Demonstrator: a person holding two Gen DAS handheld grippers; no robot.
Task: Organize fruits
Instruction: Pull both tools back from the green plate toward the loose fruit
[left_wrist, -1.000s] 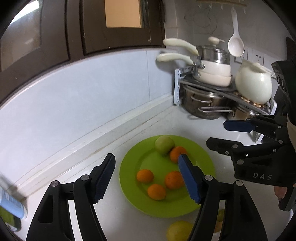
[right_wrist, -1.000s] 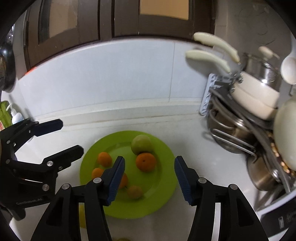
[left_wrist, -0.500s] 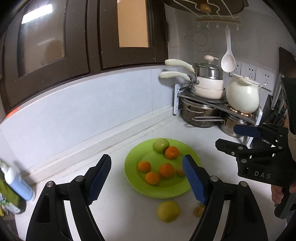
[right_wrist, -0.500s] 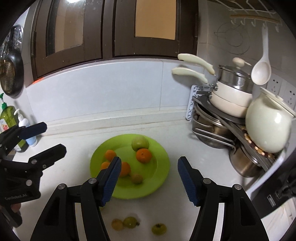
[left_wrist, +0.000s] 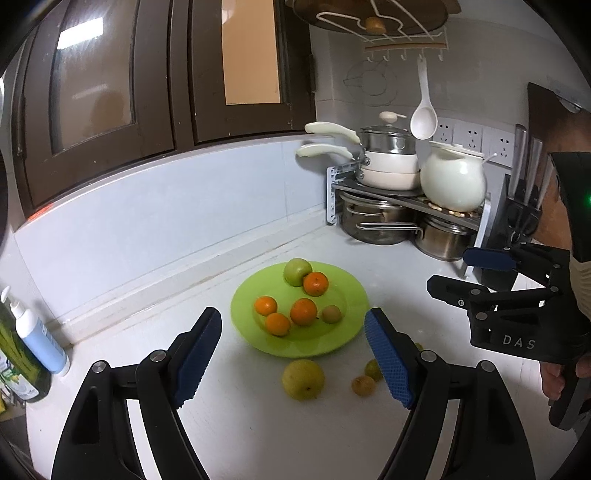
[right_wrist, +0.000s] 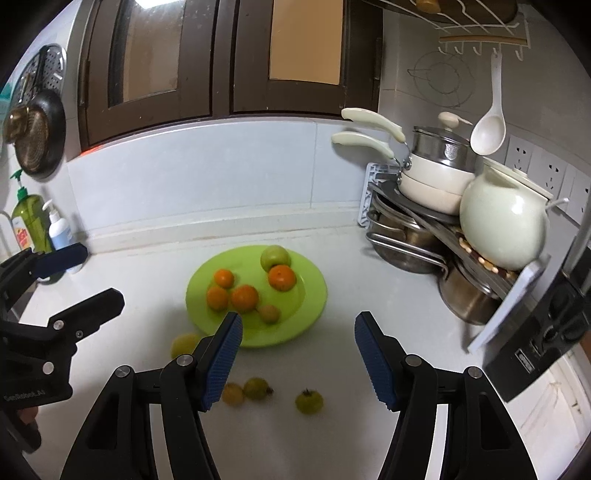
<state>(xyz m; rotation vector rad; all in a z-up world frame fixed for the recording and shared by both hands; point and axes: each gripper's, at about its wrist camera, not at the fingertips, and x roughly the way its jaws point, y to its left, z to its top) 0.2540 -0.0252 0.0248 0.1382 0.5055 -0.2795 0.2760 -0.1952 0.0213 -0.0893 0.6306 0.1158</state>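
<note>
Both tools, left (left_wrist: 293, 356) and right (right_wrist: 298, 360), are held apart and empty above the tabletop (left_wrist: 258, 424); oranges are seen on the plate (left_wrist: 347, 295).

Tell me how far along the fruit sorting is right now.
Partly done: the green plate holds four oranges, a green apple and one small fruit. Nothing is in hand; the left claw and right claw are open and empty. Left on the counter: a yellow-green pear and three small fruits.
</note>
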